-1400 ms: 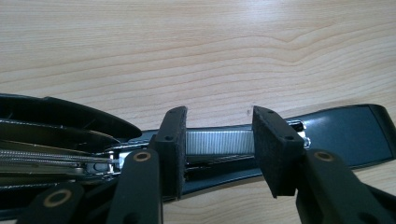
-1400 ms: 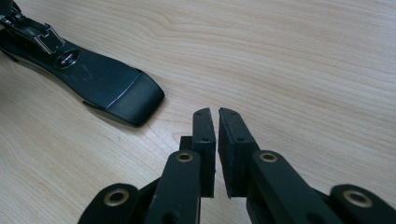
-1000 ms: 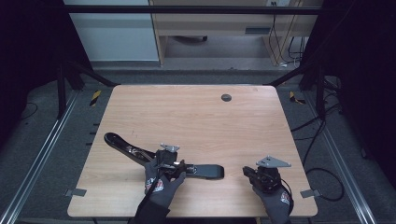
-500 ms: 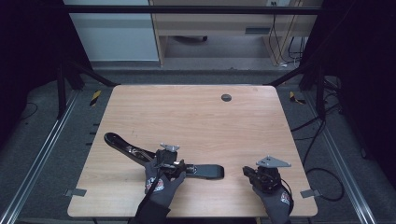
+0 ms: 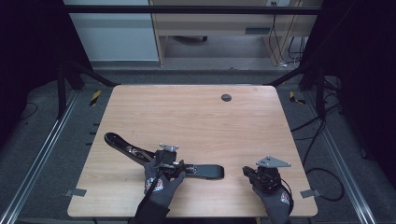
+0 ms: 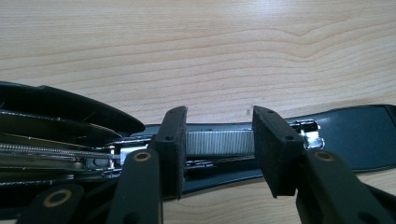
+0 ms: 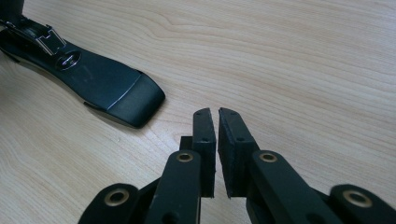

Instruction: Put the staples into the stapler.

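A black stapler [image 5: 208, 171] lies folded open and flat near the front of the wooden table [image 5: 196, 121], its upper arm [image 5: 119, 142] stretching to the left. My left gripper [image 5: 175, 165] sits over the stapler's middle. In the left gripper view its pads press on the two ends of a silver staple strip [image 6: 219, 142], just above the stapler's metal channel [image 6: 306, 130]. To the right, my right gripper [image 5: 246, 171] rests low over the table with its jaws shut and nothing between them. In the right gripper view [image 7: 215, 114] the stapler's flat black end [image 7: 112, 91] lies to the upper left, apart from it.
A small round dark grommet [image 5: 226, 97] sits near the table's far edge. Metal frame rails [image 5: 42, 149] run along both sides, with cables [image 5: 322, 140] on the floor at right. A cabinet [image 5: 210, 23] stands beyond the table.
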The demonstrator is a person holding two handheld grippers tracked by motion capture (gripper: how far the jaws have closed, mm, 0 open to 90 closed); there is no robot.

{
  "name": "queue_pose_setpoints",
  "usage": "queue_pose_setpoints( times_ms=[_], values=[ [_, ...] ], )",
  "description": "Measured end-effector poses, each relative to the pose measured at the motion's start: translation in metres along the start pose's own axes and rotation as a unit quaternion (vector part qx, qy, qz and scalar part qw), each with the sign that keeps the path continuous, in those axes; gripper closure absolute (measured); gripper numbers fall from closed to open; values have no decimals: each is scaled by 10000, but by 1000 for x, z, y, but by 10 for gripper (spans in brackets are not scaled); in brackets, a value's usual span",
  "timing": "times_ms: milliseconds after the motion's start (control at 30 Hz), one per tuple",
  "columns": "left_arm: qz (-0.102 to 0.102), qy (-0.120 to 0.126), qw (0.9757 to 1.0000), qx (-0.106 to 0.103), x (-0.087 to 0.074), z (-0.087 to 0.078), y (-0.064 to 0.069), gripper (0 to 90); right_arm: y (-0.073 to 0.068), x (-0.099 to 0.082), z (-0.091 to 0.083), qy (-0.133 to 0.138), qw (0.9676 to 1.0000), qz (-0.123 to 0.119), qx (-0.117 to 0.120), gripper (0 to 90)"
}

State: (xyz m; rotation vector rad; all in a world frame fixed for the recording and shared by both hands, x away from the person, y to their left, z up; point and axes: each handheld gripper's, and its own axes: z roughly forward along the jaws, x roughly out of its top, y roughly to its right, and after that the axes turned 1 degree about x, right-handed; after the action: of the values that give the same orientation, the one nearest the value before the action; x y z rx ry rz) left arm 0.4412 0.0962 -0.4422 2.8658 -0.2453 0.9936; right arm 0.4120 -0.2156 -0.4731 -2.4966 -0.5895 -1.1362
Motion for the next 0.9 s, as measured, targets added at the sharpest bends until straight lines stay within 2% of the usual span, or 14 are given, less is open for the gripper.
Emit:
queue_pose_setpoints(
  times_ms=[200,467,900],
  values=[
    [49,-3,10000,-6,0,1,1,559,0,0,0,6,10000,-2,3,857],
    [108,54,9999,-70,1,-8,3,559,0,0,0,6,10000,-11,2,858],
    [91,-72,9999,-69,3,-8,2,559,0,0,0,6,10000,-13,2,858]
  ],
)
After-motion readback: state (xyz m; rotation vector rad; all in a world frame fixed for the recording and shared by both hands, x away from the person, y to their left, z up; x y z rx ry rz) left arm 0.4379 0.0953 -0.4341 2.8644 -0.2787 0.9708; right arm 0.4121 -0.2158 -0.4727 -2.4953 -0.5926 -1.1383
